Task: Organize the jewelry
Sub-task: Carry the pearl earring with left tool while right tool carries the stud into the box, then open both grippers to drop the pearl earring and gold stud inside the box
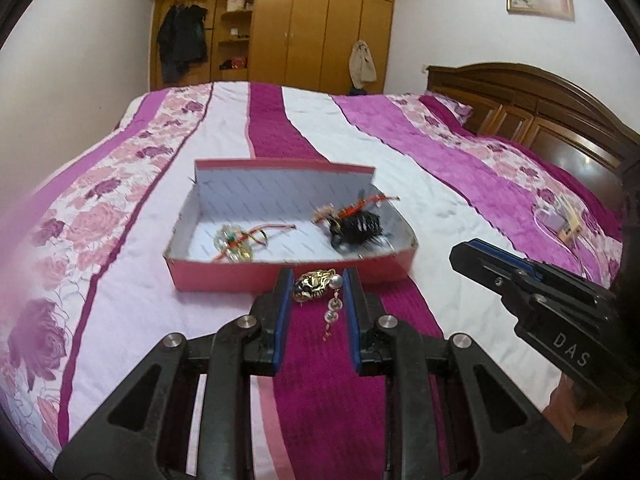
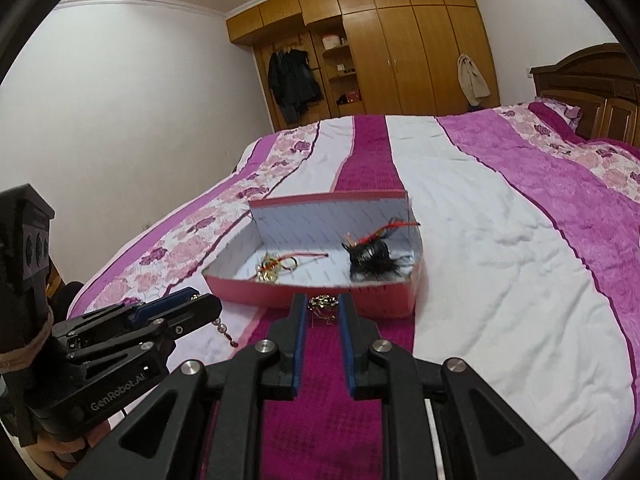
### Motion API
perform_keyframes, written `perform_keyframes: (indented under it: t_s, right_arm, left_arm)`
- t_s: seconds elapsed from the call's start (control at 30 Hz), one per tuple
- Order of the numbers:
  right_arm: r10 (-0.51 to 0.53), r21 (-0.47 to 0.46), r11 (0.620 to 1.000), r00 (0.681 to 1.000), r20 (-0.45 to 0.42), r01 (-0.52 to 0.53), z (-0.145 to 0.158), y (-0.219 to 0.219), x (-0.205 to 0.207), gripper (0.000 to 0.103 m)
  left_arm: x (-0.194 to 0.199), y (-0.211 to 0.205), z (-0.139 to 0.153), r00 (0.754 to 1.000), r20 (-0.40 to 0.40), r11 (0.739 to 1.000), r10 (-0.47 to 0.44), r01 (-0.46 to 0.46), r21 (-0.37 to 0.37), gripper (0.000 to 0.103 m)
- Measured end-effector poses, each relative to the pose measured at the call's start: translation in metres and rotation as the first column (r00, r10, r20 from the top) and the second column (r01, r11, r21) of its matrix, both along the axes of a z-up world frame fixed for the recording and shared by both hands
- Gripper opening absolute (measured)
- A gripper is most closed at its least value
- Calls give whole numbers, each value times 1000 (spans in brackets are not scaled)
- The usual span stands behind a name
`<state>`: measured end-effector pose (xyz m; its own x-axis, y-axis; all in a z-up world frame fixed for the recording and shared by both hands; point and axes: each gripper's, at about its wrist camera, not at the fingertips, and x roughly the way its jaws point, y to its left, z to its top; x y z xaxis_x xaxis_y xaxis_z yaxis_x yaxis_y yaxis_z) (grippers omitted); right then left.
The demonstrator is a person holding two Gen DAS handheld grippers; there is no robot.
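Note:
A pink open box point(image 1: 280, 278) point(image 2: 312, 300) lies on the bed. In it are a gold ornament with red cord point(image 1: 236, 242) point(image 2: 274, 268) at the left and a black hair clip with red-orange strands point(image 1: 354, 226) point(image 2: 368, 256) at the right. My left gripper point(image 1: 316, 284) is shut on a gold and black brooch point(image 1: 312, 285) with a dangling pearl chain point(image 1: 332, 312) point(image 2: 224, 330), just before the box's near wall. My right gripper point(image 2: 324, 306) is shut on a small gold chain piece point(image 2: 324, 304), also at the near wall.
The bed has a purple, pink and white striped cover point(image 1: 328, 380) point(image 2: 500, 260). A wooden headboard point(image 1: 540, 108) stands at the right and a wardrobe point(image 2: 400, 52) at the back. A small clear item with a cable point(image 1: 560, 220) lies on the cover at the right.

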<state>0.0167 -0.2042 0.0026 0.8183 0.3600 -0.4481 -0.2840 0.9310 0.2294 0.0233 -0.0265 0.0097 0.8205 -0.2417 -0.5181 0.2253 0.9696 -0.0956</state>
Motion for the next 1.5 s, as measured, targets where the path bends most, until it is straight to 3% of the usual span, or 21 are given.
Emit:
perform_keyframes:
  t_s: [0.73,1.2,1.5]
  right_arm:
    - [-62,12,998,986,155,61,15,28,59,17]
    - [-117,-44,991,977,181,127,2,34,103,17]
    - [-149,-70,984,976,161,162,-11,40,129,17]
  left_arm:
    - [56,10,17,970,205,991,132,-132,-11,16]
    - [94,18,6,953,224,979,205,-204,-29,17]
    - [116,18,-10,945,219,969,242,-248,-3,17]
